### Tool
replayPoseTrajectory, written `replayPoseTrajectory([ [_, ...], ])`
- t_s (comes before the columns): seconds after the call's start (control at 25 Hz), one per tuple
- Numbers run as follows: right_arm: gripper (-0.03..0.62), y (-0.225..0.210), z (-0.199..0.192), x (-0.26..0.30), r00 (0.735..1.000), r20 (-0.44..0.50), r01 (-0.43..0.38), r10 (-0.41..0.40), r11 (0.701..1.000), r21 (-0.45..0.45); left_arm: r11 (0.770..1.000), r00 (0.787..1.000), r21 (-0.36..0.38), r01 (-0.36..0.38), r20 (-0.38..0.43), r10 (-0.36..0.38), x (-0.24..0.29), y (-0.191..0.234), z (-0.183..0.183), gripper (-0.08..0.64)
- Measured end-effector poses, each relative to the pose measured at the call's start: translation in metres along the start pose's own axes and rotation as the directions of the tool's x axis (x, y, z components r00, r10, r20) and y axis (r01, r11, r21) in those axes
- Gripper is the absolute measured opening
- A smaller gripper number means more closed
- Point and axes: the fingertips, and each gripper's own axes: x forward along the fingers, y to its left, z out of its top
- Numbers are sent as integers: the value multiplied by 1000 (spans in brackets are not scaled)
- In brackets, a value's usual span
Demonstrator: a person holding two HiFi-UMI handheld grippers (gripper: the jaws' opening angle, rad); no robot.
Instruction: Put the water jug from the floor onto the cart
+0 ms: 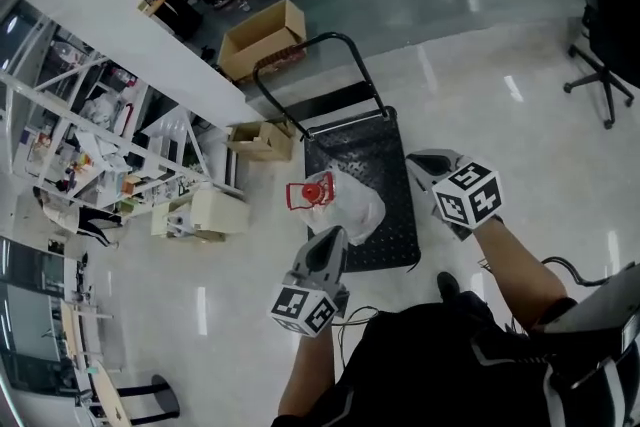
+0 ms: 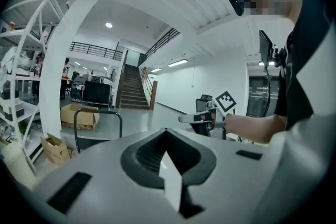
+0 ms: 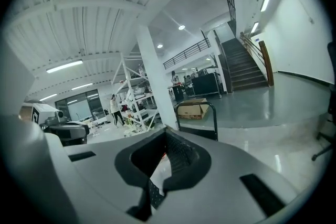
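The water jug [image 1: 352, 206], clear with a red cap and handle, lies on its side on the black platform cart [image 1: 385, 150], its red end at the cart's left edge. My left gripper [image 1: 328, 237] hovers just in front of the jug, apart from it, jaws shut and empty. My right gripper [image 1: 420, 161] is held over the cart's right edge, also shut with nothing in it. In the left gripper view the closed jaws [image 2: 166, 131] point level past the cart handle [image 2: 97, 113]. In the right gripper view the shut jaws [image 3: 166, 129] hide the jug, and the cart handle [image 3: 197, 107] rises behind.
Cardboard boxes [image 1: 262, 37] stand beyond the cart, a smaller one [image 1: 260, 140] by its left corner. A white column [image 1: 150, 35] and metal shelving [image 1: 90, 145] fill the left side. An office chair [image 1: 606, 45] stands at the far right. A cable [image 1: 565, 267] lies near the person's feet.
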Motion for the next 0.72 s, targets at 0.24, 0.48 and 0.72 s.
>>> replayPoseTrajectory([
  [0.24,2,49,-14,-45,997,37,69,-68,997,-24,996,996,40,84,41,-85,-49,-27,-8,-9],
  [0.48,2,116,-61,-101,977,35,213,-211,976,-48,983,982,-19,182,49,-181,-127,-53,-55,-9],
  [0.72,2,193,-94,-154,964,20,264,-264,964,-28,968,973,-106,229,45,-226,-193,-66,-97,-9],
])
